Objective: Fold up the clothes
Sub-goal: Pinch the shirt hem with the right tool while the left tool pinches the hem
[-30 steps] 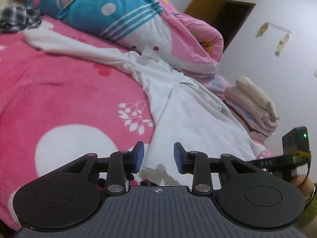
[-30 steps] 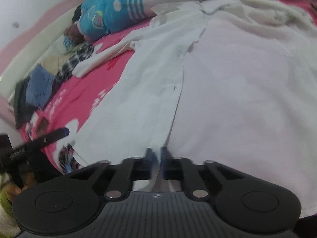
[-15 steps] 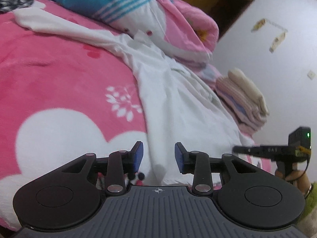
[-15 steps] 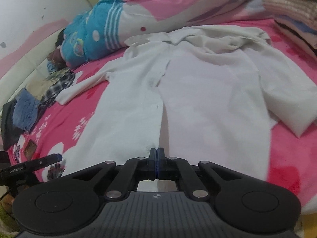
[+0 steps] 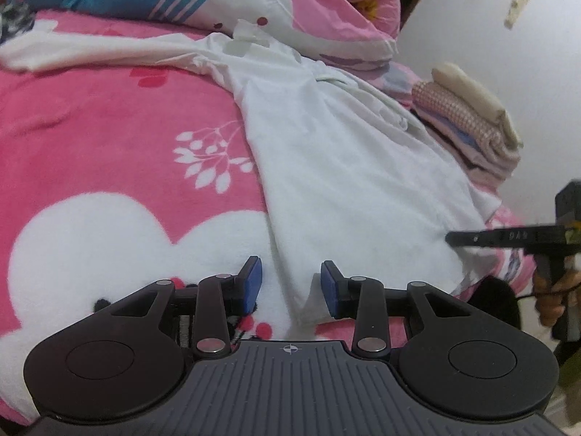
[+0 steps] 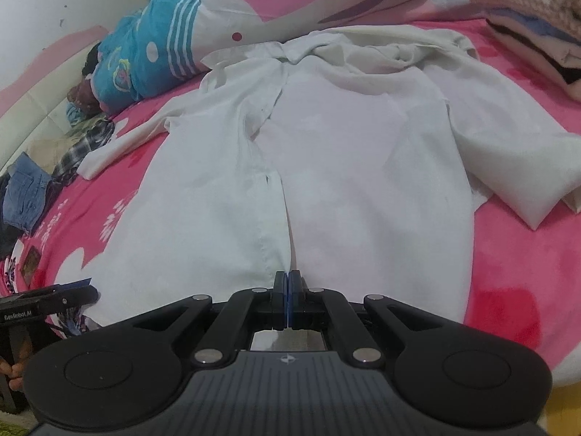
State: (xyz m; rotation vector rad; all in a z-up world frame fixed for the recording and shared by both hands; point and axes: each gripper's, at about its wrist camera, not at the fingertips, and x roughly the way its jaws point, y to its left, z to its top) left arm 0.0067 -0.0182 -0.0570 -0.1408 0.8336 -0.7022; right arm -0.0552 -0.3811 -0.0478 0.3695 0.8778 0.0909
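Apparently the right gripper (image 6: 289, 298) pinched the white shirt (image 6: 326, 167) hem to smooth it; the left gripper (image 5: 290, 285) fingers were spread beside its corner

- One white shirt (image 6: 326, 167), spread across the middle of the frame.
- One pink blanket (image 5: 90, 138) beneath it.
- One rolled quilt (image 6: 174, 43), upper left.
- One stack of folded clothes (image 5: 468, 123), right side.
- One heap of unfolded clothes (image 6: 32, 189), left edge; its pieces cannot be counted.
- Two grippers: left gripper (image 5: 290, 283), right gripper (image 6: 288, 290).
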